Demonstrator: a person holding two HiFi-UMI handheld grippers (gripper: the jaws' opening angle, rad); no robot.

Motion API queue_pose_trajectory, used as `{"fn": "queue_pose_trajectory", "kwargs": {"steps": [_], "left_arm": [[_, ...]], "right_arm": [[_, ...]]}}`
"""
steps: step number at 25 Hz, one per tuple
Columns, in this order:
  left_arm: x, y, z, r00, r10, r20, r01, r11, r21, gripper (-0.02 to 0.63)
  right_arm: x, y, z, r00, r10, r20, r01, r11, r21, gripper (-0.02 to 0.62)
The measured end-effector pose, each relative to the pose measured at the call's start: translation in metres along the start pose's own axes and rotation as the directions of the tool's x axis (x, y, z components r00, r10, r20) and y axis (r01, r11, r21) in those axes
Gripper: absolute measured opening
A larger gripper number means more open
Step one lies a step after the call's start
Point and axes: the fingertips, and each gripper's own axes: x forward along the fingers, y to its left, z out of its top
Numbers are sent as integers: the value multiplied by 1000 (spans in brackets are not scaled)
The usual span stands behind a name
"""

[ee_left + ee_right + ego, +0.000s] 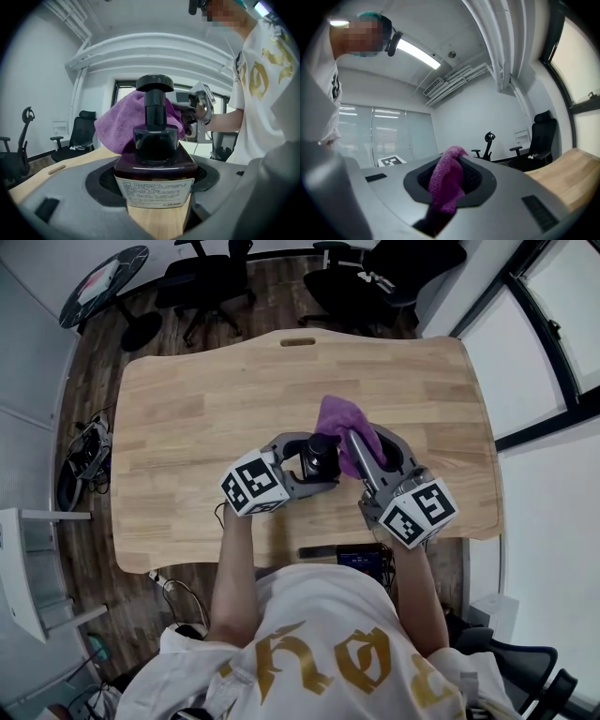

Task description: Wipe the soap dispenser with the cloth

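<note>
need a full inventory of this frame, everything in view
table: 1, light wood, centre of the room
soap dispenser: 1, dark bottle with a black pump, upright near the table's middle
cloth: 1, purple, against the soap dispenser's right side
office chairs: at least 2, black, beyond the table's far edge
round side table: 1, dark, far left corner
cables: a tangle, dark, floor left of the table
left gripper: 1, grey, shut on the soap dispenser
right gripper: 1, grey, shut on the cloth
person: 1, white shirt with gold print, at the near edge
</note>
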Motion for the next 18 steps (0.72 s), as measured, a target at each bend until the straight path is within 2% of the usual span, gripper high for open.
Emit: {"fn": "queue_pose_trajectory", "kwargs": {"steps": [3,5,9,13,18], "left_arm": [[-3,1,4,1000,-2,18,2,1000,-9,359],[-4,1,6,1000,-4,23,5,1000,-13,359],[-2,-1,8,999,-14,32,15,1000,-18,359],[-5,-3,17,996,-35,76,38,999,-32,359],[-8,-4,19,995,-50,88,54,997,-46,359]], "right_arm": [[-4,-12,-3,999,-40,6,39,998,47,49],[-5,-16,-5,999,-35,7,34,994,100,49],[3,4,-9,996,86,29,-90,974,207,49],[3,20,-6,987,151,63,-160,968,193,49],[4,25,-5,974,212,78,-225,944,241,49]]}}
